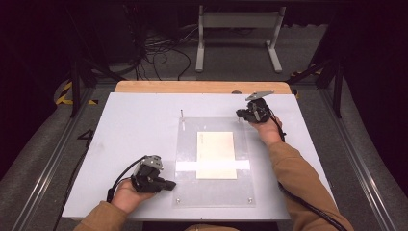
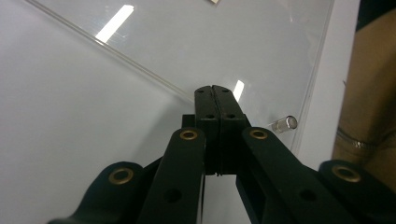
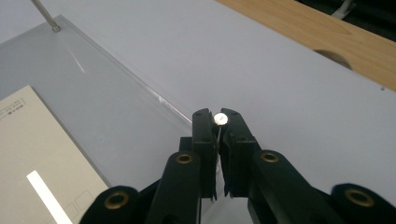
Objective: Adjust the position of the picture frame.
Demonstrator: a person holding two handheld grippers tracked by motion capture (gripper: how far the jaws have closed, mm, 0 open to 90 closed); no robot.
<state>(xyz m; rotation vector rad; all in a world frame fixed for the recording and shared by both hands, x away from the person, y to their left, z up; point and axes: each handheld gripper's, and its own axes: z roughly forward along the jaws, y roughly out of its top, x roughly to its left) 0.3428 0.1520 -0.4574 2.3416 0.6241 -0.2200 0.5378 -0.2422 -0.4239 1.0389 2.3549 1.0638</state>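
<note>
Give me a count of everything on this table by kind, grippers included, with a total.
Clear acrylic sheet: 1
Cream paper card: 1
Metal corner pins: 4, one of them clamped in the right gripper
Grippers: 2, counting the left gripper
Total: 8

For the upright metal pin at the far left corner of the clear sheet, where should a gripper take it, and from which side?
Grip the thin shaft of the metal pin just below its top, coming straight down from above with jaws either side. It stands upright and bare above the clear sheet, so the shaft is free all round.
</note>
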